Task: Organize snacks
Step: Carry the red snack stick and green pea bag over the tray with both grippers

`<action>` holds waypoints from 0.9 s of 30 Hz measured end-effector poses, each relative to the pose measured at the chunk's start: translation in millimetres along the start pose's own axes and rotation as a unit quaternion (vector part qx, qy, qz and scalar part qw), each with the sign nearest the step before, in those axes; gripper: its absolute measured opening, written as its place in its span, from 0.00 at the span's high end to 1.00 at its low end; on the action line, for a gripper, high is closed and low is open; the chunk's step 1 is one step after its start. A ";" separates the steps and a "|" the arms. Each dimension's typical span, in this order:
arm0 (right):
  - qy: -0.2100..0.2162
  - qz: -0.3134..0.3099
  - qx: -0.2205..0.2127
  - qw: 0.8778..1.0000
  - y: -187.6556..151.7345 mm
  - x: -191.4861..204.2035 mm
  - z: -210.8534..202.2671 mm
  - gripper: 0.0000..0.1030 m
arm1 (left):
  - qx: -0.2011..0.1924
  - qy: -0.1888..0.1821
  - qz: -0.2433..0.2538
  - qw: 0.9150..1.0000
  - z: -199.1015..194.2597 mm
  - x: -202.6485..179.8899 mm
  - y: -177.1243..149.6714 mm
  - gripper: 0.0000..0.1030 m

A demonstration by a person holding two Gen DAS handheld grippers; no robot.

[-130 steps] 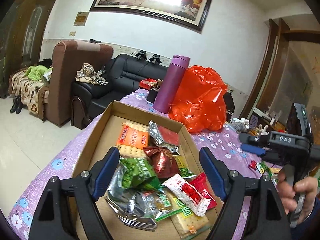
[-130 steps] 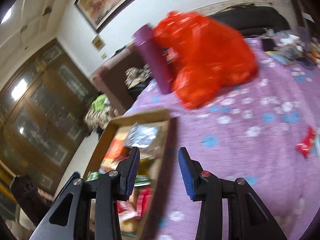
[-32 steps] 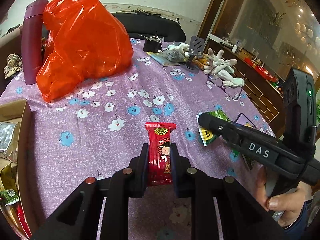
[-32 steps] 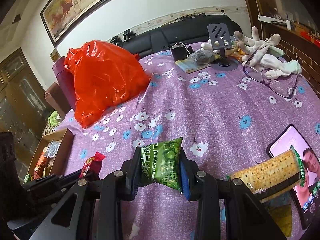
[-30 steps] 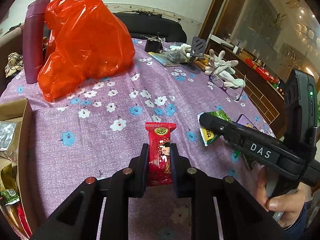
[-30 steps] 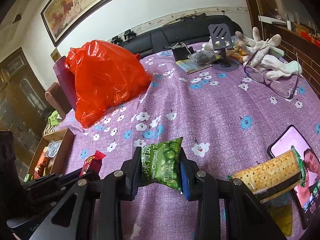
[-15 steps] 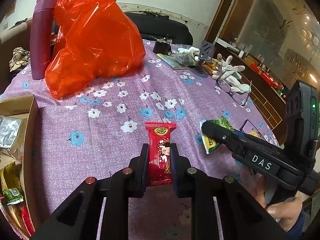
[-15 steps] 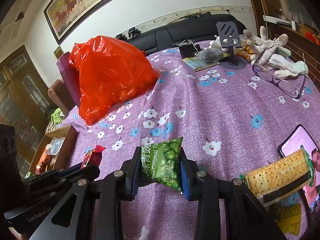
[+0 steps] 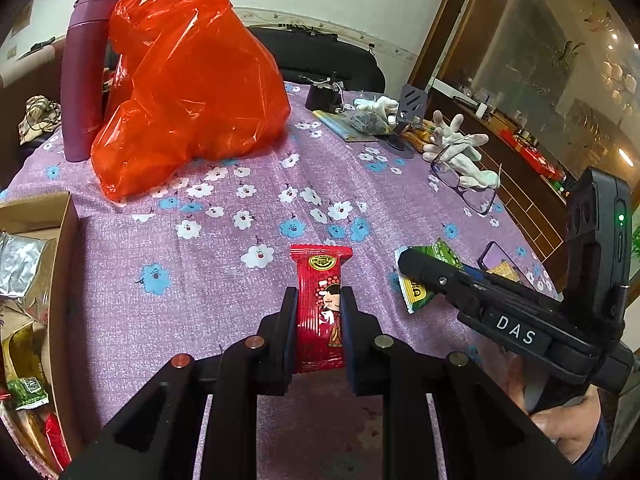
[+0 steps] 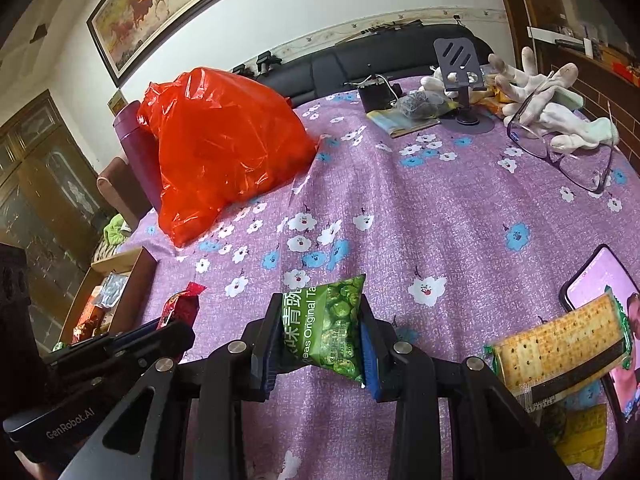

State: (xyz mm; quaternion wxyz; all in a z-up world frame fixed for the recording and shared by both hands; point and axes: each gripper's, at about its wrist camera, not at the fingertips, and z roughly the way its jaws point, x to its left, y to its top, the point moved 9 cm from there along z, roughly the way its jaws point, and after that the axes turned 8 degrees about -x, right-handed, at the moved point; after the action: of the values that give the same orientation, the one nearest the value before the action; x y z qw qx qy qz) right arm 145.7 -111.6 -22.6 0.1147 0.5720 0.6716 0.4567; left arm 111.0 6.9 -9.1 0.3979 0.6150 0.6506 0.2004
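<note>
My left gripper (image 9: 318,294) is shut on a red snack packet (image 9: 320,304) and holds it above the purple flowered tablecloth (image 9: 224,280). My right gripper (image 10: 318,304) is shut on a green pea snack packet (image 10: 326,330). In the left wrist view the right gripper (image 9: 416,268) shows at the right with the green packet (image 9: 416,294). In the right wrist view the left gripper (image 10: 176,326) shows at the lower left with the red packet (image 10: 182,304). A cardboard box (image 9: 60,264) with several snacks lies at the left; it also shows in the right wrist view (image 10: 132,280).
A red plastic bag (image 9: 188,92) and a purple flask (image 9: 86,76) stand at the back left. A cracker packet (image 10: 556,344) lies on a phone (image 10: 600,280) at the right. Glasses (image 10: 560,148), white gloves (image 10: 552,100) and a phone stand (image 10: 460,76) lie far right.
Both grippers, each with its packet, have drifted left toward the box side; more of the box and flask shows. Earlier the left gripper was open over the box.
</note>
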 end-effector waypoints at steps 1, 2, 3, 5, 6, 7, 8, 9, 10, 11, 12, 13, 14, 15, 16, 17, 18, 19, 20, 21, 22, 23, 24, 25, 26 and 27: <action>0.001 0.001 0.000 1.000 -0.1 0.0 -0.1 0.65 | 0.000 0.001 0.000 1.000 0.3 0.0 -0.2 0.82; 0.001 0.001 0.000 1.000 -0.3 0.0 -0.1 0.65 | 0.000 0.001 -0.002 1.000 -0.1 0.4 0.0 0.82; 0.001 0.001 0.001 1.000 -0.5 -0.1 -0.1 0.65 | 0.000 0.001 -0.002 1.000 -0.2 0.2 0.0 0.82; 0.002 0.002 0.001 1.000 -0.5 0.5 -0.3 0.65 | -0.002 0.003 -0.003 1.000 -0.3 1.0 0.3 0.82; 0.003 0.002 0.001 1.000 -0.2 0.8 -0.6 0.65 | -0.003 0.004 -0.002 1.000 -1.0 0.7 0.6 0.82; 0.004 0.001 0.000 1.000 0.1 1.4 -1.2 0.65 | -0.004 0.004 -0.001 1.000 -0.6 0.7 0.8 0.82; 0.005 0.001 -0.001 1.000 0.3 2.1 -1.7 0.65 | -0.004 0.005 -0.001 1.000 -0.7 0.4 0.7 0.82; 0.006 0.001 -0.001 1.000 0.4 2.6 -2.0 0.65 | -0.005 0.006 0.001 1.000 -0.4 0.3 0.8 0.82; 0.007 0.001 -0.002 1.000 0.1 3.3 -2.5 0.65 | -0.006 0.007 0.002 1.000 -0.6 -0.1 0.7 0.82; 0.007 0.001 -0.001 1.000 0.1 3.9 -2.5 0.65 | -0.007 0.008 0.003 1.000 -0.8 -0.4 1.0 0.82; 0.008 0.000 -0.001 1.000 -0.2 5.2 -3.0 0.65 | -0.008 0.008 0.003 1.000 -1.4 -0.2 1.4 0.82; 0.010 -0.001 -0.002 1.000 0.0 6.5 -3.5 0.65 | -0.011 0.009 0.004 1.000 -2.3 -0.4 2.2 0.82; 0.012 -0.002 -0.003 1.000 0.2 8.0 -4.2 0.65 | -0.014 0.012 0.006 1.000 -2.8 -0.5 3.0 0.82; 0.013 -0.004 -0.004 1.000 0.2 9.4 -4.9 0.65 | -0.017 0.016 0.008 1.000 -3.4 0.0 3.4 0.82; 0.015 -0.004 -0.005 1.000 0.4 10.4 -5.0 0.65 | -0.018 0.018 0.009 1.000 -3.6 0.3 3.8 0.82; 0.017 -0.005 -0.005 1.000 0.3 11.9 -5.3 0.65 | -0.020 0.019 0.009 1.000 -3.6 1.0 4.4 0.82; 0.018 -0.005 -0.005 1.000 0.5 12.6 -5.5 0.65 | -0.020 0.020 0.008 1.000 -3.4 2.0 4.8 0.82; 0.019 -0.005 -0.006 1.000 0.7 13.6 -6.1 0.65 | -0.021 0.022 0.008 1.000 -3.1 2.7 5.4 0.82; 0.021 -0.006 -0.007 1.000 0.9 14.7 -6.9 0.65 | -0.022 0.023 0.007 0.999 -3.3 4.0 5.8 0.82; 0.023 -0.007 -0.008 1.000 1.5 15.6 -7.5 0.65 | -0.023 0.023 0.005 0.999 -3.9 4.9 6.6 0.82; 0.024 -0.008 -0.010 1.000 1.9 16.7 -8.2 0.65 | -0.025 0.024 0.002 0.999 -5.2 5.9 7.7 0.82; 0.026 -0.008 -0.011 1.000 2.2 17.4 -8.4 0.65 | -0.028 0.025 0.001 0.999 -7.0 7.3 8.7 0.82; 0.028 -0.008 -0.011 1.000 2.2 18.4 -8.5 0.65 | -0.031 0.028 -0.001 0.999 -9.4 8.4 9.9 0.82; 0.029 -0.010 -0.011 0.999 1.8 19.7 -8.3 0.65 | -0.035 0.029 -0.003 0.999 -12.1 9.3 10.9 0.82; 0.029 -0.011 -0.011 0.999 1.6 20.2 -8.3 0.65 | -0.040 0.030 -0.007 0.999 -15.1 10.1 11.8 0.82; 0.030 -0.013 -0.010 0.999 1.0 21.2 -8.0 0.65 | -0.043 0.031 -0.009 0.999 -17.5 10.9 12.2 0.82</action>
State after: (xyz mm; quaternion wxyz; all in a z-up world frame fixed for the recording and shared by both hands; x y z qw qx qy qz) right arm 134.2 -97.0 -9.6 0.1065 0.5483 0.6772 0.4790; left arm 106.3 23.4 7.6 0.4053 0.5849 0.6589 0.2438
